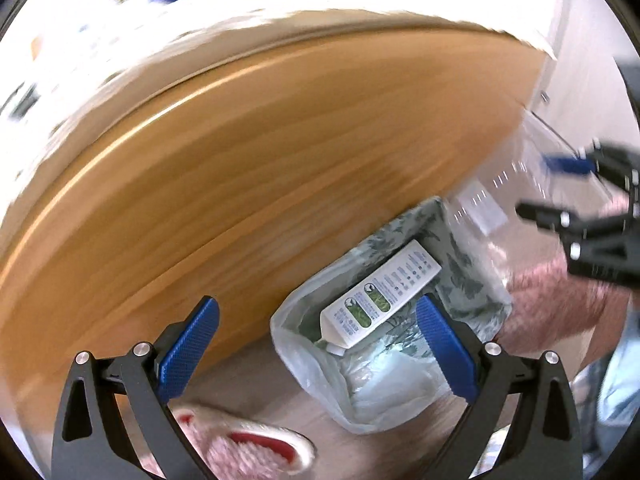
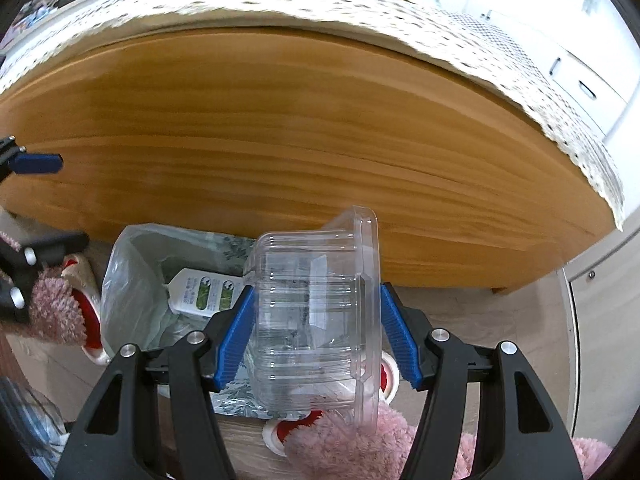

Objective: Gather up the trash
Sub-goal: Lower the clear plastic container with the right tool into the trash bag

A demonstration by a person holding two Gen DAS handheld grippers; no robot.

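Above the bin (image 2: 132, 280), right gripper (image 2: 316, 332) clamps clear container (image 2: 316, 312).

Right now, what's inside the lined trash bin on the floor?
A white carton lies tilted in the trash bin, on its plastic liner. What lies lower down is covered by the carton and crumpled liner.

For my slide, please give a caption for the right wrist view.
Right gripper holds a clear plastic container above the lined trash bin.
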